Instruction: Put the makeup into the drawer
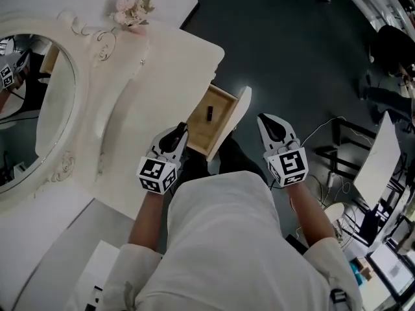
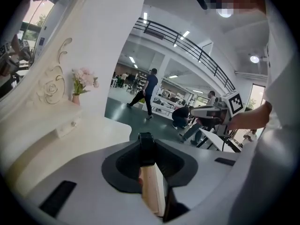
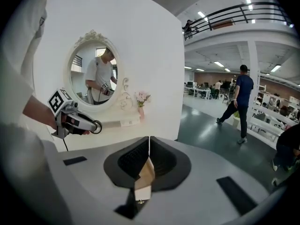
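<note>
A wooden drawer (image 1: 202,137) stands pulled out of the white dressing table (image 1: 155,89), its white front (image 1: 240,112) toward me. A small dark makeup stick (image 1: 209,113) lies inside it. My left gripper (image 1: 179,131) hovers at the drawer's near left corner, shut on a black round makeup tube (image 2: 146,148). From the right gripper view, that tube's round end (image 3: 96,126) shows at the left gripper's tips. My right gripper (image 1: 263,118) hangs right of the drawer front over the dark floor. Its jaws (image 3: 149,142) meet, with nothing between them.
An oval mirror (image 1: 32,109) in a carved frame stands at the table's left. A vase of pink flowers (image 1: 133,8) sits at the back. A desk with screens and cables (image 1: 382,167) is at the right. People walk in the hall behind (image 3: 239,102).
</note>
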Tool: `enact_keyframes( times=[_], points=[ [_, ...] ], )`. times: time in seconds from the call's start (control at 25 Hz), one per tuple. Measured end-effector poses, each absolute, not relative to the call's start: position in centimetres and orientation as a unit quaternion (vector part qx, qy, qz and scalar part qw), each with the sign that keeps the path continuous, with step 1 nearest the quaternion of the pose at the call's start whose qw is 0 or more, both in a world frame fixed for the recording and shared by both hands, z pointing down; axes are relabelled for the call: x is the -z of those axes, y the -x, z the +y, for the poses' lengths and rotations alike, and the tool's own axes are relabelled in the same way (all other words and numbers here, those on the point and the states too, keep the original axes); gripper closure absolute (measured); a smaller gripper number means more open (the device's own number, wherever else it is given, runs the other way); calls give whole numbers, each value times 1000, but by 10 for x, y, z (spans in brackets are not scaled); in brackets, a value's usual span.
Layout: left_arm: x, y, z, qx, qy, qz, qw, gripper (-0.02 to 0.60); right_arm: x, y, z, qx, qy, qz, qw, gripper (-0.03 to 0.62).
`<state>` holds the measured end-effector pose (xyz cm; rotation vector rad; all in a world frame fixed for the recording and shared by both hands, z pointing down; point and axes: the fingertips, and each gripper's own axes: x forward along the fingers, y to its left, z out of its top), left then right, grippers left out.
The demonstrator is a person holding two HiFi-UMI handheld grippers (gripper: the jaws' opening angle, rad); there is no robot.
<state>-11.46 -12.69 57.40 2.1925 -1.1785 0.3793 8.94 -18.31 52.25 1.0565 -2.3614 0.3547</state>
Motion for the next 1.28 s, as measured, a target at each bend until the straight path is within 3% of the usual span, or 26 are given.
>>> enact_keyframes(
  times=[0.64, 1.28],
  points=[
    [-745, 51, -90, -237, -747, -453, 424, 505, -611, -91, -184, -189, -265, -895, 305, 565],
    [-889, 37, -73, -353, -667, -405, 516, 504, -675, -81, -184, -225, -240, -893, 308, 565]
  ],
)
